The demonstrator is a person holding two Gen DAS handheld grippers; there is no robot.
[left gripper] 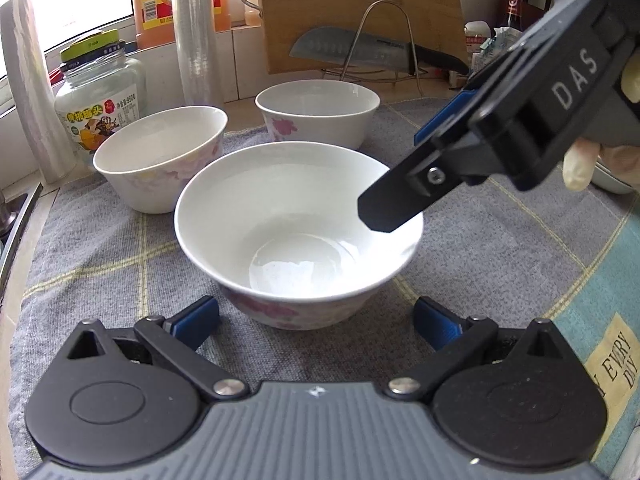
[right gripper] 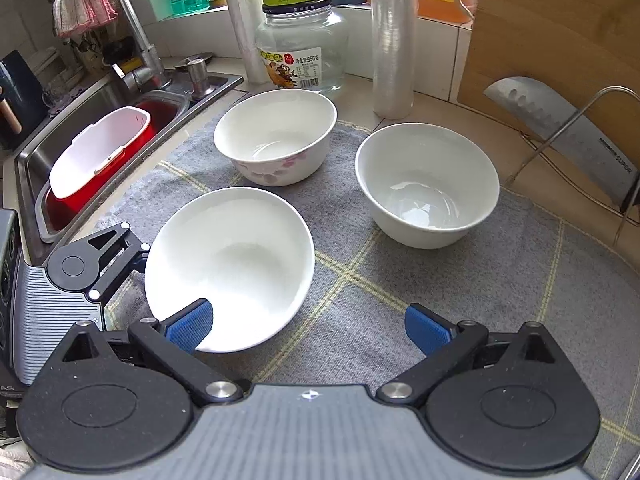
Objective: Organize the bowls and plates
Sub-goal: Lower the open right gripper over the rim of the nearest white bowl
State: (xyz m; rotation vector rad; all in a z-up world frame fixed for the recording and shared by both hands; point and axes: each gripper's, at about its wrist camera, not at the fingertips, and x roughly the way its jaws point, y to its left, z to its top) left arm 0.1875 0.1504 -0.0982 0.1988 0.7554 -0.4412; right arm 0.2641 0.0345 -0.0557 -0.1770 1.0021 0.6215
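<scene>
Three bowls on the grey mat; both grippers spread apart, neither holding anything.

The near bowl sits upright on the grey checked mat, between the blue pads of the left gripper, jaws wide and clear of it. The right gripper has its jaws apart, with its left pad over this bowl's rim. Two further bowls stand behind, apart from each other, near the glass jar.
</scene>
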